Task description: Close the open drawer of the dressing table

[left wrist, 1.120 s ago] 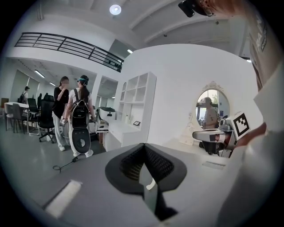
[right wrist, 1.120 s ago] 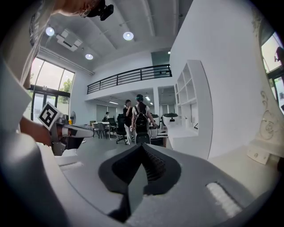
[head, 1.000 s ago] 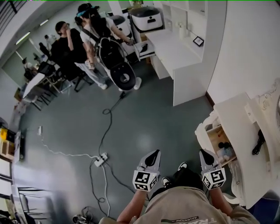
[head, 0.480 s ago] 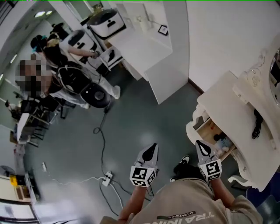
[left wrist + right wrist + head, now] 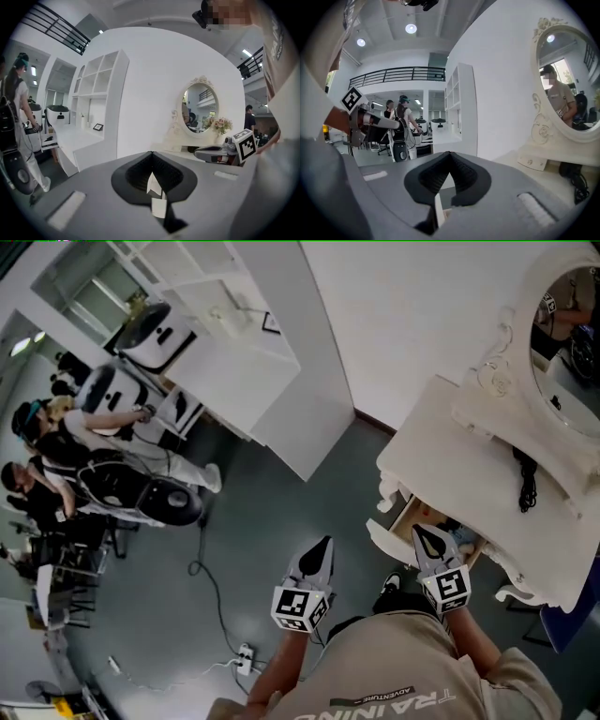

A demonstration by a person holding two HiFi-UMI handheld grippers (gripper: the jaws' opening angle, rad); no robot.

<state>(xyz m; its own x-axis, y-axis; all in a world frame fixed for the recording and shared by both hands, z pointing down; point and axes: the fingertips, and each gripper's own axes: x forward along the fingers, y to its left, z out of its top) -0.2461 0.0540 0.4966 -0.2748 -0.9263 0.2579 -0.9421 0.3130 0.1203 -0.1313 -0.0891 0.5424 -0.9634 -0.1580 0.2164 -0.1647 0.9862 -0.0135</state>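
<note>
Grey, smooth floor (image 5: 272, 521) meets a plain white wall (image 5: 412, 315), and the dressing table (image 5: 469, 456) stands against that wall. Its drawer (image 5: 422, 515) is pulled out from the front. Inside it is pale wood, and its white front is curved with a scalloped edge. It holds a few small things, too blurred to name. The dressing table is matt white, with a flat top surface and carved, curling trim. An oval mirror (image 5: 567, 324) in an ornate frame rises at the back, and a black cable (image 5: 527, 479) lies on the top.

The right hand-held gripper (image 5: 419, 532) hangs over the open drawer with its dark ribbed jaws pressed together and nothing between them. Whether it touches the drawer cannot be told. The left hand-held gripper (image 5: 323, 545) is over the floor, well apart from the drawer, its jaws likewise pressed together and empty. Farther off, a white shelf unit (image 5: 234, 352) stands along the wall, with people (image 5: 66, 442) beside it.
</note>
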